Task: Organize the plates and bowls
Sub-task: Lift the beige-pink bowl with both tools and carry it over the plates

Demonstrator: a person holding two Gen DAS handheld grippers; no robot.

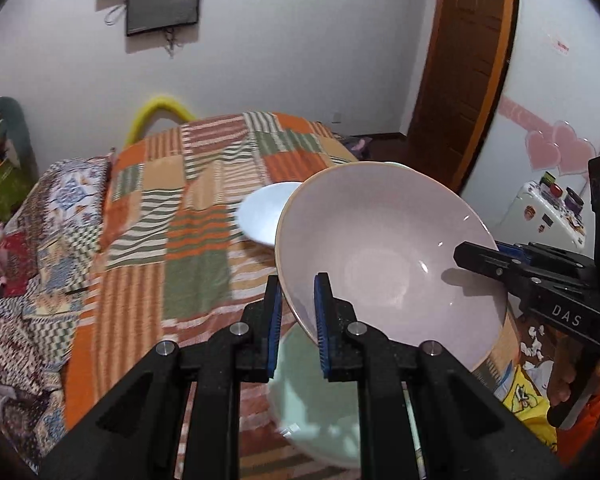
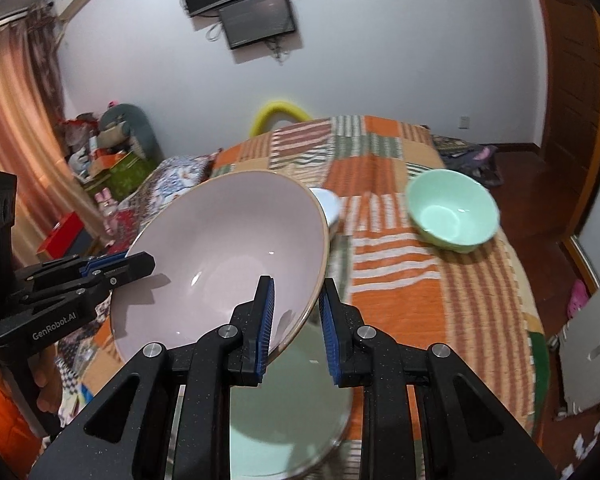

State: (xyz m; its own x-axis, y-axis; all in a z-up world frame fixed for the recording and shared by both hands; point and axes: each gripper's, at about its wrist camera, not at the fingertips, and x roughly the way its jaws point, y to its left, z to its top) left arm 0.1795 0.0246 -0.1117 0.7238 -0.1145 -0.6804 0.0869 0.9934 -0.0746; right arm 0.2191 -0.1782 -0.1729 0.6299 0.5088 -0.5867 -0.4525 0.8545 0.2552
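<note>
From the left wrist camera, the left gripper point(image 1: 297, 312) is pinching the near rim of a pink bowl point(image 1: 384, 264), one pad inside and one outside, and the bowl is hanging tilted in the air over a patchwork bed point(image 1: 204, 240). The right gripper point(image 1: 476, 260) is reaching in from 3 o'clock and clamping the opposite rim. A pale green plate point(image 1: 324, 408) is lying on the bed directly under the bowl at 6 o'clock, and a white dish point(image 1: 266, 214) is sitting further off at about 11 o'clock from the bowl, half covered by it and blurred. From the right wrist camera, the right gripper point(image 2: 296, 314) is closing on the pink bowl's point(image 2: 224, 256) rim, while the left gripper point(image 2: 134, 266) is gripping it from 9 o'clock. The green plate point(image 2: 288, 412) is showing below at 6 o'clock, a green bowl point(image 2: 452, 210) is standing alone on the bed point(image 2: 420, 300) at 2 o'clock, and the white dish point(image 2: 328, 202) is peeking past the pink rim. The sorting seems to be in its early or middle part: one bowl is in the air, probably heading onto the plate or towards another bowl, and the green bowl and white dish are lying unstacked. Whether the white dish is a bowl or a plate is hard to tell, and the gripper frames are hiding the green plate's near edge.
</note>
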